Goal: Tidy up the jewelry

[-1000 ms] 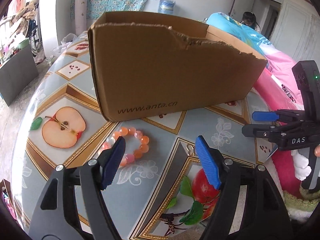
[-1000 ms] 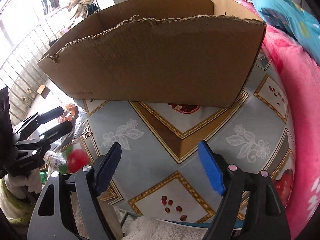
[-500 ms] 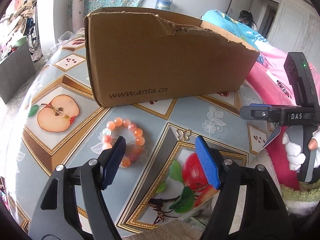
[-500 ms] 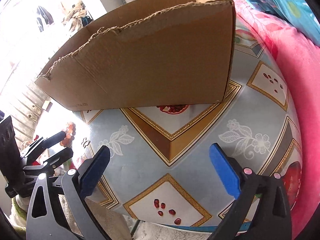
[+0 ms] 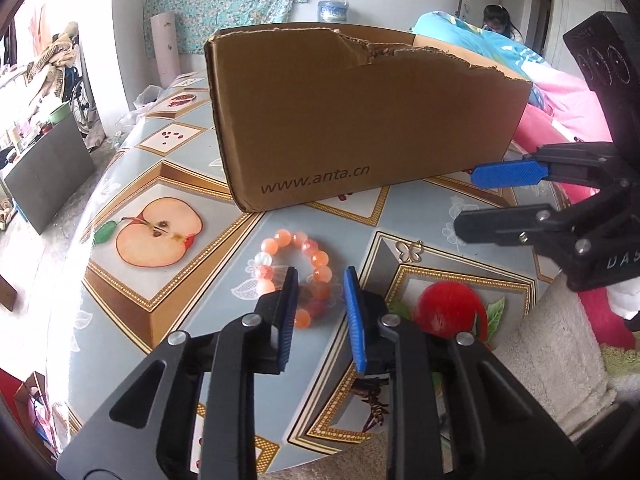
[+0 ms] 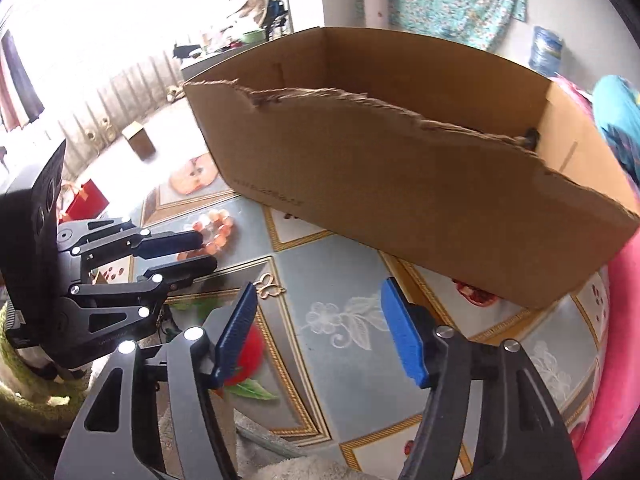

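Observation:
A bracelet of orange and pink beads [image 5: 296, 264] lies on the fruit-patterned table [image 5: 168, 208], in front of a torn cardboard box [image 5: 360, 120]. My left gripper [image 5: 320, 300] points down at it, its jaws closing with the bracelet's near beads between the pads; a gap still shows. A small gold butterfly charm [image 5: 410, 250] lies to the right of the bracelet. In the right wrist view the charm [image 6: 271, 285] sits just past my right gripper's [image 6: 320, 320] left fingertip. Those jaws are closing on nothing. The left gripper [image 6: 204, 252] and bracelet [image 6: 214, 228] show at left there.
The box [image 6: 400, 184] stands open-topped with a ragged front wall, close behind both gripper tips. A pink blanket [image 6: 616, 360] borders the table on the right. The table's near edge runs just below the grippers. A person [image 5: 496, 20] sits far back.
My left jaws have narrowed around the bracelet's near side. The right gripper has rolled, shifted left toward the left gripper, and its jaws have come in from wide.

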Tool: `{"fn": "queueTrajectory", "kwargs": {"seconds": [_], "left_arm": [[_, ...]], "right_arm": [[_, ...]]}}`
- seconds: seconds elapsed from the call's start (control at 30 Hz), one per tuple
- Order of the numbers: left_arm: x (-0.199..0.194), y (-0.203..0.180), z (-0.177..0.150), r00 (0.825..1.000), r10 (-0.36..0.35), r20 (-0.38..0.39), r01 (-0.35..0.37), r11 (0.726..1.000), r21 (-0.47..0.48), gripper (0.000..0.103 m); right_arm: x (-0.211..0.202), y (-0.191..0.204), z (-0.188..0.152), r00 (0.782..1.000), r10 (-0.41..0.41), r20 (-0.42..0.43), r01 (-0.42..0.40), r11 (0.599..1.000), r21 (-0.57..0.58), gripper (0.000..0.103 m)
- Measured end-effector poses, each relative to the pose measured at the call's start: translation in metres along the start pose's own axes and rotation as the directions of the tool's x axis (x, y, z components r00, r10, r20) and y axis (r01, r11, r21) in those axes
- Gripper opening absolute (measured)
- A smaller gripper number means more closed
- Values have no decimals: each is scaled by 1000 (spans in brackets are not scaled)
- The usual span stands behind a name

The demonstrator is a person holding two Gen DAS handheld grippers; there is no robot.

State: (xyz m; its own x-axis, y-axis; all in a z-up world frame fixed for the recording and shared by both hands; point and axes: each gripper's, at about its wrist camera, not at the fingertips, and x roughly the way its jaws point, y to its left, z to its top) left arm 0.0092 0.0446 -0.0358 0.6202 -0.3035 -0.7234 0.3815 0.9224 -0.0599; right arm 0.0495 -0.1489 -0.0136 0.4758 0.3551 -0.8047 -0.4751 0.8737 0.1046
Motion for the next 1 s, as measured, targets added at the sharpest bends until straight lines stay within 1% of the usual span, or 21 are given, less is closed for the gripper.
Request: {"fn": "queueTrajectory", "kwargs": {"seconds": [0.03,0.07,0.1,0.17,0.2,0.3,0.33,0.4,0.43,0.57,0.8,1.0], "left_arm": [[-1,3,-1,1000,-5,2,5,1000,-9,17],[-2,5,-2,1000,-10,4,10,1000,-16,16],[-3,7,-2,1000,-14,6,14,1000,-22,15],[-3,9,-3,1000,-19,9,20,999,-30,15],[-3,9,-3,1000,-20,10,20,999,-31,15],[-3,9,-3,1000,-22,12,22,999,-35,15],[-3,9,-3,1000,-23,12,24,999,-37,15],[-3,8,-2,1000,-27,11,27,999,-38,15],[-3,8,-2,1000,-29,10,29,999,-36,15],[-2,6,-2,999,-41,11,41,998,-36,15],[2,-8,0,997,-79,10,79,997,-22,15],[8,-23,5,992,-122,11,123,992,-9,15]], "right_arm": [[4,4,2,1000,5,-11,-5,1000,-26,50],[7,9,3,1000,8,-18,-9,999,-47,47],[11,13,5,1000,12,-24,-13,998,-63,46],[15,19,7,999,24,-32,-26,996,-85,39],[20,20,11,999,27,-32,-30,995,-94,39],[30,25,8,999,27,-46,-32,993,-112,30],[32,25,7,998,24,-58,-30,993,-116,24],[29,24,5,998,27,-54,-33,993,-115,19],[28,23,5,998,29,-57,-35,993,-111,14],[29,17,7,998,12,-62,-16,997,-80,12],[11,-18,-15,998,-23,-63,24,999,21,13],[-3,-47,-30,997,-54,-61,61,991,120,12]]}}
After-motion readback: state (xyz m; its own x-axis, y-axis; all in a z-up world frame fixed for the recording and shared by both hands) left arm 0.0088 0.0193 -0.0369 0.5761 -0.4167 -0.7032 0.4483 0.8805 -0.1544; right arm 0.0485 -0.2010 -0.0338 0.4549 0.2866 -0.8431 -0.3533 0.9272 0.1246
